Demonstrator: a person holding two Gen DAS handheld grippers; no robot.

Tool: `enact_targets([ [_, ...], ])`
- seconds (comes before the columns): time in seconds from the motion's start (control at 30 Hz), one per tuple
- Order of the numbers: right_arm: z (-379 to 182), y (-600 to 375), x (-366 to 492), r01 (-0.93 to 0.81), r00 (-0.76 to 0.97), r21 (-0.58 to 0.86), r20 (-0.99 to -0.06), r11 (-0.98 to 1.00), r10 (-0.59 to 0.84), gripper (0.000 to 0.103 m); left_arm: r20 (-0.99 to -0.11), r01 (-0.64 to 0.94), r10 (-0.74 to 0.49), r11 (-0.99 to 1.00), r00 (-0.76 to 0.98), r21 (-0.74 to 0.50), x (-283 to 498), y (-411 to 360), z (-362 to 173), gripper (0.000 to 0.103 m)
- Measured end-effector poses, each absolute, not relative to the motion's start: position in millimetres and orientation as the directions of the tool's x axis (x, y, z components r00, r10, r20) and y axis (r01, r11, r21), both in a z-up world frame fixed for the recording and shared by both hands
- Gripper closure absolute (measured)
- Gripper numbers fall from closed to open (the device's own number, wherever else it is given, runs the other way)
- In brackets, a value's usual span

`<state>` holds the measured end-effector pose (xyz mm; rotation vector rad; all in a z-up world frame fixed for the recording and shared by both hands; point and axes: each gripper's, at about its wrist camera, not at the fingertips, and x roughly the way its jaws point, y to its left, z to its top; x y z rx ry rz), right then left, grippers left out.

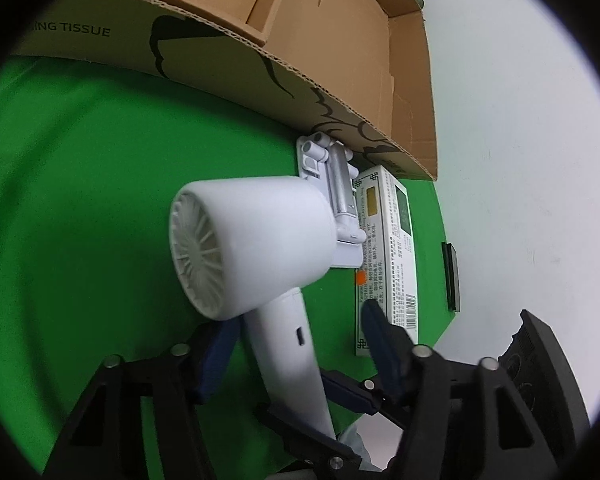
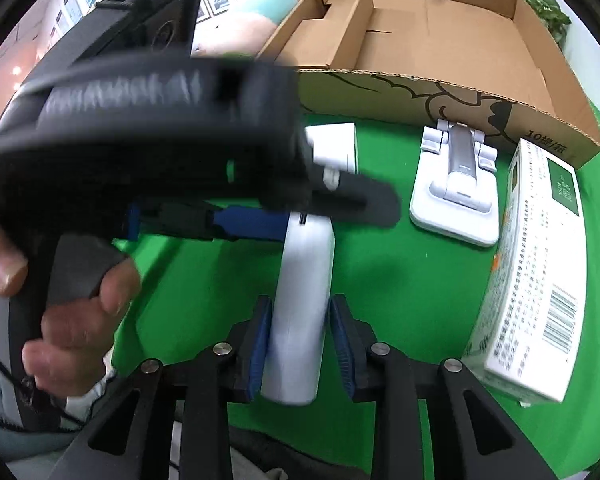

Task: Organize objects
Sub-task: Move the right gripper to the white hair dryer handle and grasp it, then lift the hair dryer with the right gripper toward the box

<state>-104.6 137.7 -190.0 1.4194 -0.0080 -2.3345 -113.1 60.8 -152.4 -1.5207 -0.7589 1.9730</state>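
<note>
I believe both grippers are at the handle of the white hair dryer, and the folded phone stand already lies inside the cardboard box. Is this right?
Not quite. The phone stand is not inside the cardboard box; it lies on the green table in front of it, as the right wrist view shows. Both grippers, left and right, are indeed at the hair dryer handle.

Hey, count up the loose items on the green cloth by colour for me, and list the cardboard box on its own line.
White: 3 - hair dryer, folding stand, printed carton
Brown cardboard: 1 - open box
Total: 4
</note>
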Motion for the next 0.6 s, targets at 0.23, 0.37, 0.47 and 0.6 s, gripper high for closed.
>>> enact_targets([
  [0.23,-184.2,129.6,-121.3,0.345,-0.413,0.17,-0.855,-0.923,-0.312,0.074,-0.683,-0.033,0.693,-0.707,-0.231,-0.707,-118.8,56.4,-161.3,0.071],
  [0.37,-178.2,126.7,-126.4,0.341,-0.418,0.162,-0.856,-0.926,-0.304,0.074,-0.696,-0.056,0.676,-0.726,-0.241,-0.686,-117.1,61.8,-157.8,0.072],
  [0.47,-169.1,125.0,-129.8,0.333,-0.443,0.158,-0.844,-0.929,-0.302,0.074,-0.698,-0.084,0.667,-0.736,-0.259,-0.672,-116.9,65.6,-150.7,0.072],
  [0.6,-149.9,124.4,-135.4,0.324,-0.493,0.157,-0.814,-0.933,-0.308,0.074,-0.692,-0.128,0.657,-0.746,-0.298,-0.653,-120.6,67.5,-134.5,0.072],
])
